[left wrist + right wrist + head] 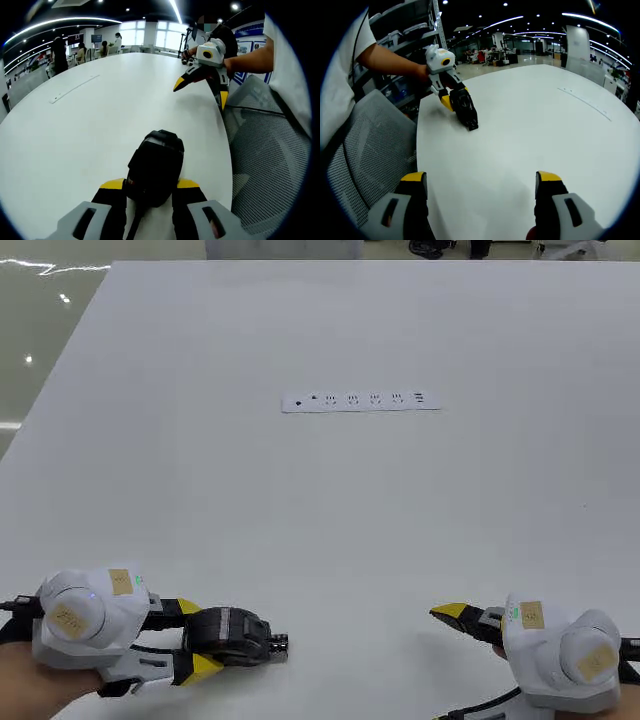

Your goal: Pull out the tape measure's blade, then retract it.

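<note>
On the table [350, 520], left gripper [199, 637] clamps tape measure [240, 636].

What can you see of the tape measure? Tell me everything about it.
The tape measure is a compact black case, seemingly plastic. It lies on the white table near the person's edge, clamped between the yellow-tipped jaws of the left gripper. Its nose, with a small end hook, points toward the open right gripper; no blade is pulled out.

There are two tools [150, 183] [480, 177], one tape measure [235, 636], one power strip [361, 401].
</note>
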A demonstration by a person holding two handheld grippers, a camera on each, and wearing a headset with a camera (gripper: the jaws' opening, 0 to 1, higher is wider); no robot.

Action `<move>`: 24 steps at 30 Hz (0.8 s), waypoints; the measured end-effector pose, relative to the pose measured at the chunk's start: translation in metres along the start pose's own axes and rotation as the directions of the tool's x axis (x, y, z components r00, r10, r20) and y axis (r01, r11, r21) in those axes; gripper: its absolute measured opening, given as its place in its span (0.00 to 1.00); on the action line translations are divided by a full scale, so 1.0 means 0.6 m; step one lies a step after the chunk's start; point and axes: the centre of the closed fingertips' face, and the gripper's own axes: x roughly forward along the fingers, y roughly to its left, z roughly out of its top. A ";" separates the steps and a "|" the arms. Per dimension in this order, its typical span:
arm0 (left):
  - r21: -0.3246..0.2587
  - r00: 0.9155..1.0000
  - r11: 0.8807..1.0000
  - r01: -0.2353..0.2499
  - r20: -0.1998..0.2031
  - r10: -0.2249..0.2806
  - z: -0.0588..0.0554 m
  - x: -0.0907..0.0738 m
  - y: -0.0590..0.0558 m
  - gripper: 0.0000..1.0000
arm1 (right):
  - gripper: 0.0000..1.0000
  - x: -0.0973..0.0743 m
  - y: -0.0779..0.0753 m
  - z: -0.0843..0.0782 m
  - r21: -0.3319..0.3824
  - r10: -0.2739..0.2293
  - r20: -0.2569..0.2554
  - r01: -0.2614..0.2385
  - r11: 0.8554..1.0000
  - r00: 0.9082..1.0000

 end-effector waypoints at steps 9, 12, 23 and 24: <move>0.012 1.000 1.000 -0.001 -0.011 0.001 -0.001 0.000 0.000 0.32 | 0.84 0.020 0.001 0.015 -0.037 0.037 0.014 -0.036 0.999 0.999; 0.015 1.000 1.000 -0.002 -0.017 0.003 -0.001 0.000 -0.001 0.31 | 0.80 0.031 0.000 0.021 -0.054 0.048 0.018 -0.047 0.997 0.999; 0.015 1.000 1.000 0.000 -0.025 0.001 -0.001 0.000 -0.002 0.31 | 0.68 0.080 0.000 0.044 -0.115 0.067 0.063 -0.060 0.992 0.996; 0.015 1.000 1.000 0.000 -0.025 0.000 -0.002 0.000 -0.002 0.31 | 0.67 0.085 0.001 0.047 -0.108 0.074 0.071 -0.066 0.992 0.995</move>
